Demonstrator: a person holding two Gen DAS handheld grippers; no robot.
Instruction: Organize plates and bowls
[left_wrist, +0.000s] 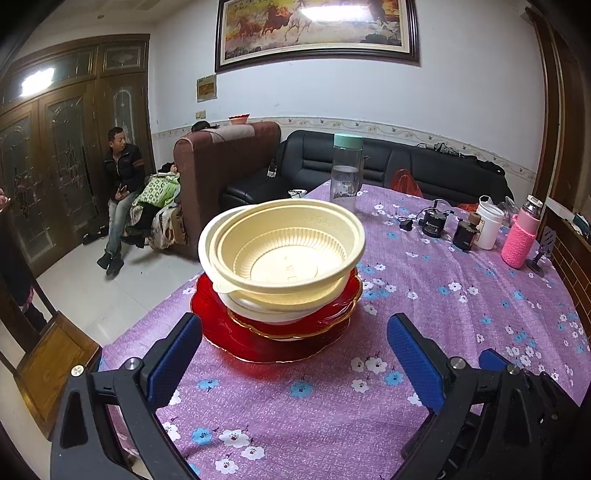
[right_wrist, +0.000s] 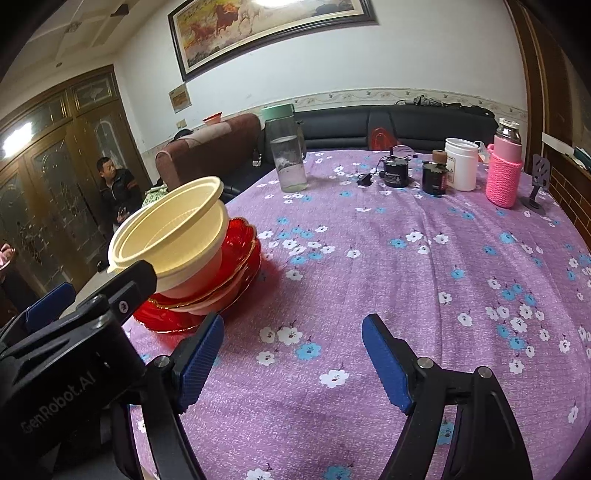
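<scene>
Table (left_wrist: 461, 302), purple floral cloth. Stack: cream bowls (left_wrist: 284, 251) nested atop red plates (left_wrist: 266, 339), near left edge. Left tongs (left_wrist: 293, 354) apart, empty, stack dead ahead. Right tongs (right_wrist: 293, 363) apart, empty; stack off left, farther.

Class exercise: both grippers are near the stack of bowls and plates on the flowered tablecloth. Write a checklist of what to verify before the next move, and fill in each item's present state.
1. Left gripper open and empty: ok, jaws stand wide with nothing between them.
2. Right gripper open and empty: ok, only tablecloth shows between its pads.
3. Cream bowls nested squarely: not ok, the top bowl sits tilted and offset.
4. Red plates flat under the bowls: ok, stacked on the cloth.
5. Stack clear of the table edge: not ok, it stands near the edge on the room side.
6. Water bottle clear of the stack: ok, it stands apart behind it.
</scene>
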